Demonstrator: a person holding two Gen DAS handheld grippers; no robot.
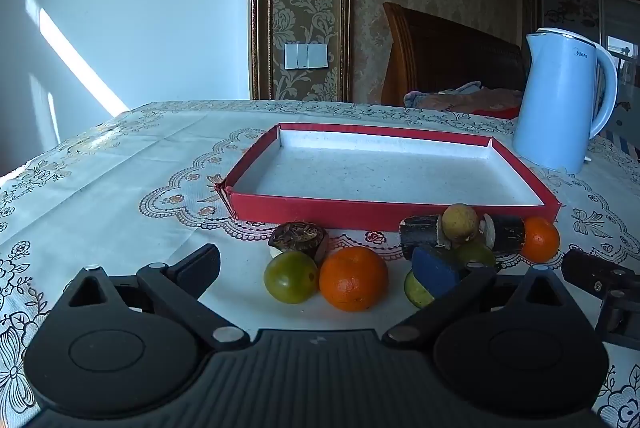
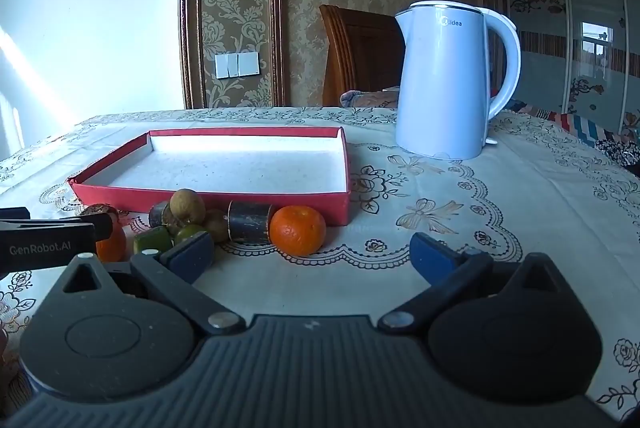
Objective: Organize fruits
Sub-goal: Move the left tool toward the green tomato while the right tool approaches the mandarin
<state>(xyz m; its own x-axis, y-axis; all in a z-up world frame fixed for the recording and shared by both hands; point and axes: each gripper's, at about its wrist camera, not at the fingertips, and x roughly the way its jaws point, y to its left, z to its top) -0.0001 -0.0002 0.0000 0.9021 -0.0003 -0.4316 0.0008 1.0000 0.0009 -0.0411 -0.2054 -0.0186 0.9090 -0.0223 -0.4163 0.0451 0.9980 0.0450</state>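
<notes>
A shallow red tray (image 1: 320,207) with a white floor lies on the table; it also shows in the right wrist view (image 2: 208,199). Fruits lie in a row before its near wall: a green fruit (image 1: 291,277), an orange (image 1: 353,278), a dark brown fruit (image 1: 299,237), a tan round fruit (image 1: 460,222), dark cane pieces (image 1: 505,235) and a second orange (image 1: 541,239). My left gripper (image 1: 320,268) is open, low before the green fruit and orange. My right gripper (image 2: 312,254) is open, just short of the second orange (image 2: 297,230).
A pale blue electric kettle (image 2: 444,84) stands right of the tray, also in the left wrist view (image 1: 560,100). The table has a patterned lace cloth (image 2: 480,212). A wooden chair (image 1: 440,56) stands behind the far edge. The left gripper's body (image 2: 44,244) shows at the left.
</notes>
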